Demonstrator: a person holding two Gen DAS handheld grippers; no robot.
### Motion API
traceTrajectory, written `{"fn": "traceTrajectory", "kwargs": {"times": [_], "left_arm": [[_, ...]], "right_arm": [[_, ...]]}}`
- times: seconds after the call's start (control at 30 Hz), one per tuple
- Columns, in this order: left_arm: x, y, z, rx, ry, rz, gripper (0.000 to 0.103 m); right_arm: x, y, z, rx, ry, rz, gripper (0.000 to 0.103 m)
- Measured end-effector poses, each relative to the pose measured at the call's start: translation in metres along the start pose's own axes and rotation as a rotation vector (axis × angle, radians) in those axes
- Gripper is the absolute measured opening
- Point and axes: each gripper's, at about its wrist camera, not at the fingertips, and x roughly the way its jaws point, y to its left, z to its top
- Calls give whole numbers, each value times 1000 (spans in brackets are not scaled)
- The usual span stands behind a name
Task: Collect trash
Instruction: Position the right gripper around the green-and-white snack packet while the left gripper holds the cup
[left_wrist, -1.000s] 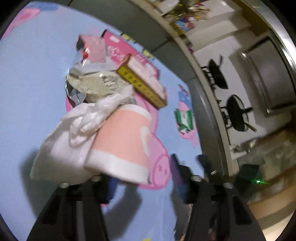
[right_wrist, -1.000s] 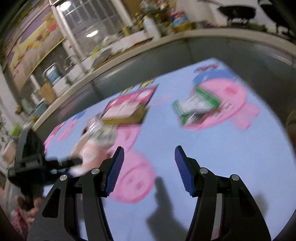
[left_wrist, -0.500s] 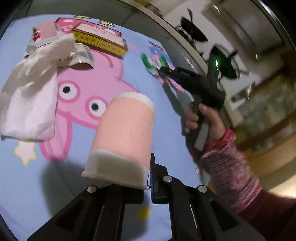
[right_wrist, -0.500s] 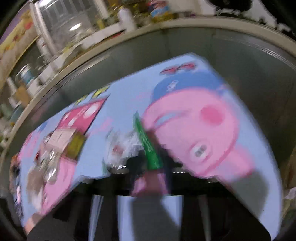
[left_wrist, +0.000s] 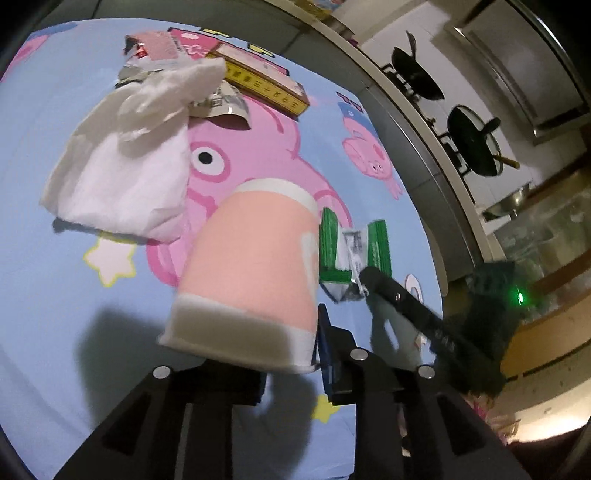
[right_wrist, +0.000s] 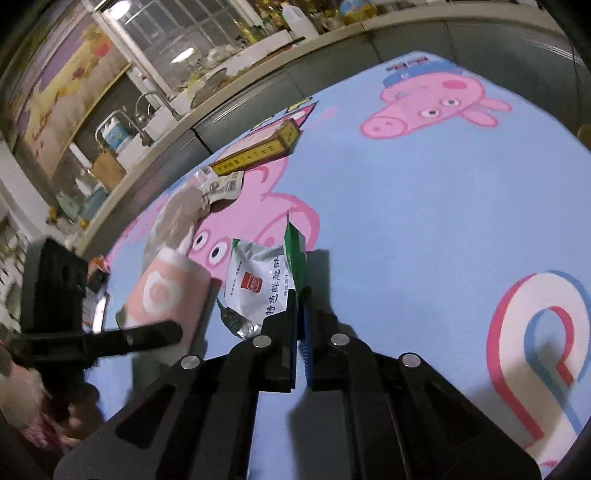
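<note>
My left gripper (left_wrist: 291, 363) is shut on a pink paper cup (left_wrist: 255, 273) and holds it above the blue cartoon cloth (left_wrist: 44, 295). The cup also shows in the right wrist view (right_wrist: 166, 291). My right gripper (right_wrist: 300, 332) is shut on a green and silver snack wrapper (right_wrist: 258, 284) and holds it up next to the cup. The wrapper also shows in the left wrist view (left_wrist: 351, 254), with the right gripper (left_wrist: 364, 282) just right of the cup. A crumpled white tissue (left_wrist: 125, 166) lies on the cloth beyond the cup.
A yellow box (left_wrist: 266, 83), a silver foil wrapper (left_wrist: 221, 103) and a pink packet (left_wrist: 155, 46) lie at the far side of the cloth. The box (right_wrist: 258, 155) shows in the right wrist view too. A grey counter edge (left_wrist: 436, 155) and stove (left_wrist: 472, 144) are to the right.
My left gripper has lifted the cup off the tissue. My right gripper has closed on the green wrapper, lifted it and brought it beside the cup.
</note>
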Motion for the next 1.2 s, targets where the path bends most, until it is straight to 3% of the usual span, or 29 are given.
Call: {"fn": "traceTrajectory", "kwargs": {"times": [0.17,0.4,0.47,0.53,0.6,1.2], "left_arm": [[-4,0,-5,3,-19,31,23],[-7,5,-7,-24,-25,15,24],[-6,7,-7,-35,-24,3,24],[-7,9,-7,-49,-24,-14,24],[-7,10,-7,-53,-24,-23,24],[-8,13,-8,-69,-26,-57,25]], "right_arm": [[0,1,-1,9,-1,7,5],[-1,-2,1,5,-6,15,11],[-2,0,1,-5,-11,10,16],[-5,3,1,-17,-26,6,33],[-7,4,1,-22,-45,-6,43],[-9,2,1,-4,-55,-15,45]]}}
